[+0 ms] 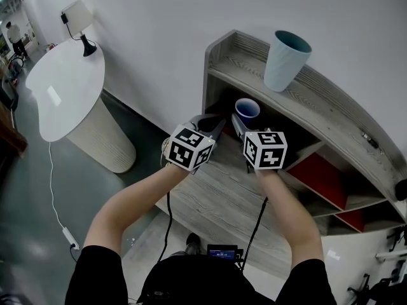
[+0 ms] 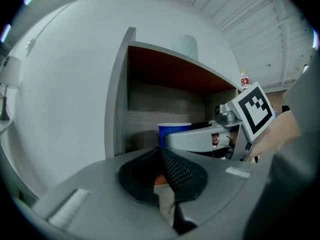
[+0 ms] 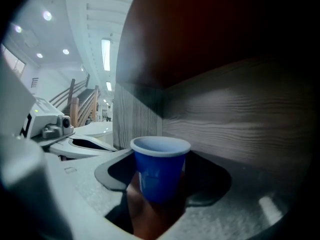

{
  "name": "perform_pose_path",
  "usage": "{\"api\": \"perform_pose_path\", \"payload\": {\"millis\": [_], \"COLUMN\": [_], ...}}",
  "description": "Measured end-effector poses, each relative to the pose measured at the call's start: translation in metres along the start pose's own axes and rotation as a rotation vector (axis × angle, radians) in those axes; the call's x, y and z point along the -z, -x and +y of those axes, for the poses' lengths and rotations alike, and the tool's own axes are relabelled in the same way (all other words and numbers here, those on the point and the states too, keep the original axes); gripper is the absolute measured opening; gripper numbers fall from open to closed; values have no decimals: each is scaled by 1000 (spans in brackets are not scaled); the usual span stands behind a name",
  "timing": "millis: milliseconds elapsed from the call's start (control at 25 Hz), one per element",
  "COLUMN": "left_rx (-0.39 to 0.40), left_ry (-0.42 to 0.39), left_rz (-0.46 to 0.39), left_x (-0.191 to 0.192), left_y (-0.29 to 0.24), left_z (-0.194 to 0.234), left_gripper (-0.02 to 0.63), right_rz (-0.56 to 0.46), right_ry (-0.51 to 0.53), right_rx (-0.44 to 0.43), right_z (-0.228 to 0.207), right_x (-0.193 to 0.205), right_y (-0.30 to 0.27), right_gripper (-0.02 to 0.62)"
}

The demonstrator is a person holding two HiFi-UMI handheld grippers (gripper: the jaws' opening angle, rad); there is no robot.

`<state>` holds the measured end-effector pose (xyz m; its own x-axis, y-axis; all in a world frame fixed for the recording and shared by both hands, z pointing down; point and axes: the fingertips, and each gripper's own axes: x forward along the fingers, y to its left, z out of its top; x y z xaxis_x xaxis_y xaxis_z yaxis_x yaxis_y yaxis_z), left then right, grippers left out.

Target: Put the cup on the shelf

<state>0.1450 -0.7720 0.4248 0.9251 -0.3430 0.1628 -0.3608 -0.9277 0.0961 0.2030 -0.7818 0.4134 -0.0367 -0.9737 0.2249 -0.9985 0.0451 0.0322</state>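
Right gripper's fingers [image 3: 212, 176] were spread wide but pinching the blue cup [image 3: 160, 171], one pad each side, cup upright, mouth up. Cup was inside the shelf [image 1: 222, 196], in the recess under the top board, close to the back left corner of the middle board. Couldn't tell whether its base touched the board or hung just above it. Left gripper's fingers [image 2: 177, 171] were pressed together with nothing between them, just beside the right gripper at the mouth of that recess.

Step in hand, as I read it: set down and let go. To do it well:
- Keep the cup vertical.
- Lower until the base sits flat on the board.
- Open evenly so neither pad drags the wall.
- Back straight out toward the front edge.

Cup looked thin and light, probably easy to tip or crush, so no extra squeeze.

In the way: the top board overhead left little room to lift, and the left side wall and back panel were near. The left gripper crowded the exit path, so better to pull it aside first.

Around:
- Tall pale tumbler [image 1: 286, 59] on the top board, well apart from the cup.
- Red compartments [image 1: 324, 176] toward the shelf's right end.
- White worktop [image 1: 67, 88] with a lamp [image 1: 79, 18] beyond the shelf's left end.
- Cable [image 1: 54, 196] on the floor.
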Motion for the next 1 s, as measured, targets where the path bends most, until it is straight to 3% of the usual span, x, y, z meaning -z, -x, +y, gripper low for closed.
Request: {"api": "perform_pose_path", "payload": {"millis": [600, 840, 1000], "left_rx": [-5, -5, -4], "left_ry": [-6, -6, -1], "left_rz": [-15, -16, -29], "left_x": [-3, -3, -4], "left_y": [8, 10, 15], "left_z": [-5, -11, -16], "left_gripper": [-2, -2, -2], "right_rz": [110, 136, 122], "right_ry": [-20, -48, -59], "right_rx": [2, -7, -8], "right_z": [-6, -7, -7], "right_x": [16, 21, 19], "right_y": [5, 10, 20], "right_gripper": [298, 377, 383]}}
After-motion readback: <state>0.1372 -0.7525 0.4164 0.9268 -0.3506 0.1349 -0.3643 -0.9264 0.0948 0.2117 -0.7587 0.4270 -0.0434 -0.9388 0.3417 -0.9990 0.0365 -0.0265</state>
